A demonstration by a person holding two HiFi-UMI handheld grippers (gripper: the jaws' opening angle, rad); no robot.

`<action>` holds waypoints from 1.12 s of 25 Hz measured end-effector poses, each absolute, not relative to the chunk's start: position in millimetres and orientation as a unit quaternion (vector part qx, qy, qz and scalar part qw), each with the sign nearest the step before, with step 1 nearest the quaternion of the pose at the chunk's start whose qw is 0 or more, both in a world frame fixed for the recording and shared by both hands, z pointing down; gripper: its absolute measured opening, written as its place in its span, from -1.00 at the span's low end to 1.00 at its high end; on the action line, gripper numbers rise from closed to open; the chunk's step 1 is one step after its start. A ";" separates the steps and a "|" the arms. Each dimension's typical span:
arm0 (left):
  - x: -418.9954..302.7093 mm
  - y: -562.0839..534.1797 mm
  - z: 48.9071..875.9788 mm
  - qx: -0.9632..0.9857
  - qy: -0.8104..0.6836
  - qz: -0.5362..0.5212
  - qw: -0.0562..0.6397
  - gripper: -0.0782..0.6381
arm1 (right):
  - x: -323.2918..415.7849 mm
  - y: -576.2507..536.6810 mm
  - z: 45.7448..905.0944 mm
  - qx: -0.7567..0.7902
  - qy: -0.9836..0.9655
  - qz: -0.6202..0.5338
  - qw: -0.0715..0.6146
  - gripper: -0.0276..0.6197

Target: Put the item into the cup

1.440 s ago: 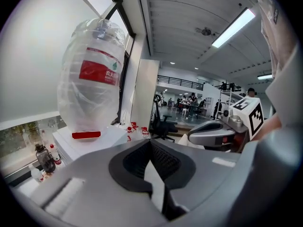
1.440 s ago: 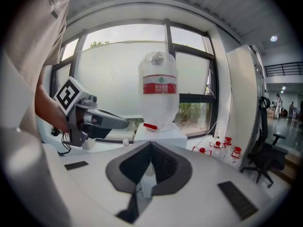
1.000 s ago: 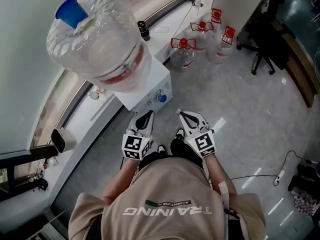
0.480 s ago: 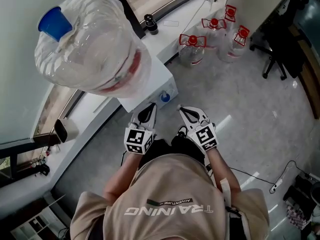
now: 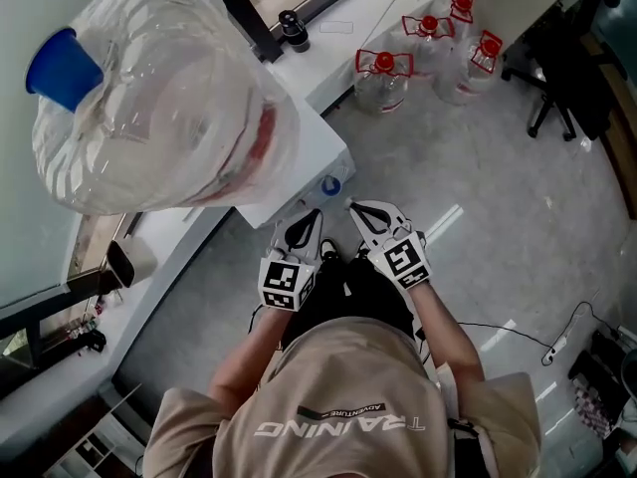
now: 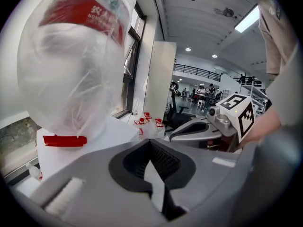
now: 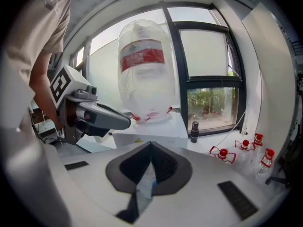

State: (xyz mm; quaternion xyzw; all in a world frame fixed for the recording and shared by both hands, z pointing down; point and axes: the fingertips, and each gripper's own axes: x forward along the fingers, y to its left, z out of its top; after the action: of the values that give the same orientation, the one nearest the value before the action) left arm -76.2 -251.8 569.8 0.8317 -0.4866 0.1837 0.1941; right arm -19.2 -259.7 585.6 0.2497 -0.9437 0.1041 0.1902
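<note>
1. Neither the item nor the cup shows in any view, so I cannot say where they are. How the item will handle, and where to grip it, cannot be judged yet.
2. The left gripper [image 6: 149, 144] has its jaws together on nothing, and so does the right gripper [image 7: 150, 145].
3. Both point at the white water dispenser [image 5: 299, 182], near its blue tap [image 5: 331, 185], below the plastic-wrapped bottle [image 5: 159, 98].

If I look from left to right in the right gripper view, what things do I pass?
First the left gripper → big water bottle → small black bottle → red-capped jugs.
</note>
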 end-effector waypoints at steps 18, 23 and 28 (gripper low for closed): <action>-64.9 -236.6 695.0 0.814 -0.477 0.207 0.259 -0.76 | -23.7 -264.9 710.7 0.287 -0.924 0.109 0.229 -0.88; -67.9 -241.2 733.8 0.811 -0.476 0.208 0.271 -0.76 | -32.4 -273.2 749.4 0.285 -0.925 0.111 0.226 -0.88; -71.1 -241.9 771.9 0.804 -0.483 0.214 0.273 -0.76 | -49.1 -278.4 791.1 0.279 -0.927 0.125 0.219 -0.88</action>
State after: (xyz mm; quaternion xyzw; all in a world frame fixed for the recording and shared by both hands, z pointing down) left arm -71.1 -241.9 771.9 0.8039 -0.4829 0.2142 0.2734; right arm -49.1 -278.4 791.1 0.2786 -0.9266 0.1255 0.2192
